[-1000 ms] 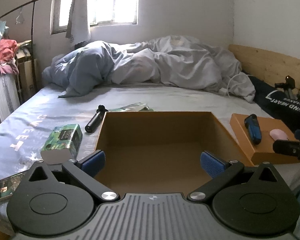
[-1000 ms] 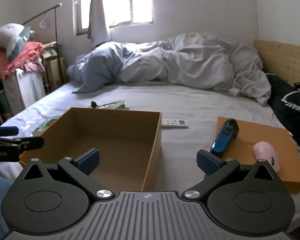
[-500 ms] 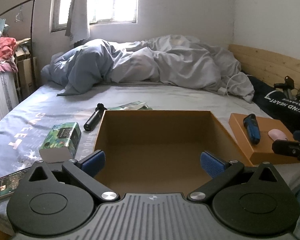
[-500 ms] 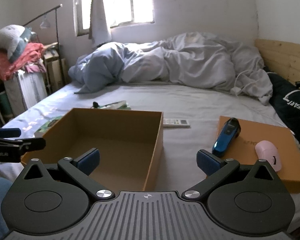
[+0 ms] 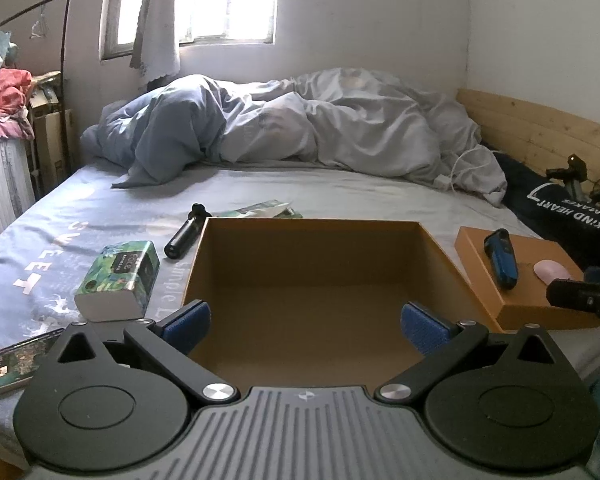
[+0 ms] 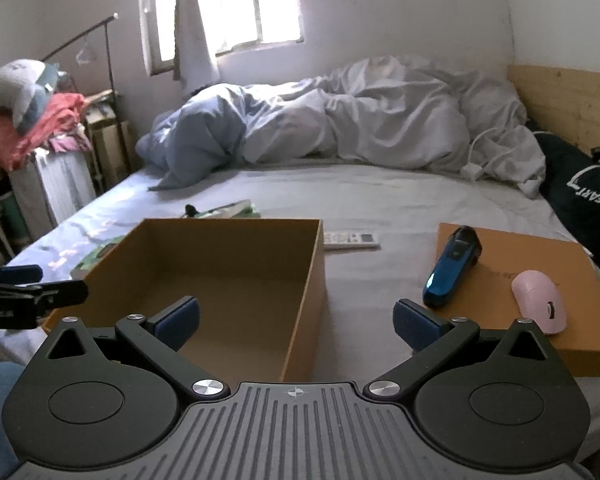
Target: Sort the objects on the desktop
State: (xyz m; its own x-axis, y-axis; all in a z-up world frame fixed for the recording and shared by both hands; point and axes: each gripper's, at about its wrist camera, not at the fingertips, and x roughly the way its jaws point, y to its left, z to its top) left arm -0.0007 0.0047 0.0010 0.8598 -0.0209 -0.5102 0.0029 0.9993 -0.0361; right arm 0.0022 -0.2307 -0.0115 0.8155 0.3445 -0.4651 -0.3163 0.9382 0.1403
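An open brown cardboard box [image 5: 260, 226] [image 6: 318, 264] stands empty on the bed. My left gripper [image 5: 305, 326] is open and empty over the box's near edge. My right gripper [image 6: 296, 320] is open and empty, to the right of the box's right wall. A flat brown lid [image 5: 540, 308] [image 6: 496, 248] lies to the right with a blue device [image 5: 500, 262] [image 6: 452, 268] and a pink mouse [image 5: 548, 270] [image 6: 540, 300] on it. Left of the box lie a green tissue pack [image 5: 118, 280], a black cylinder [image 5: 184, 234] and a phone [image 5: 14, 362]. A white remote [image 6: 350, 239] lies behind the box.
A green packet [image 5: 260, 210] lies behind the box. A crumpled grey duvet [image 5: 300, 128] fills the far bed. A dark cloth [image 5: 560, 208] and a wooden headboard [image 5: 540, 136] are at right. A radiator and a clothes pile [image 6: 32, 128] stand at left.
Both grippers have drifted slightly; the view shifts a little. Both stay open and empty. No object has moved.
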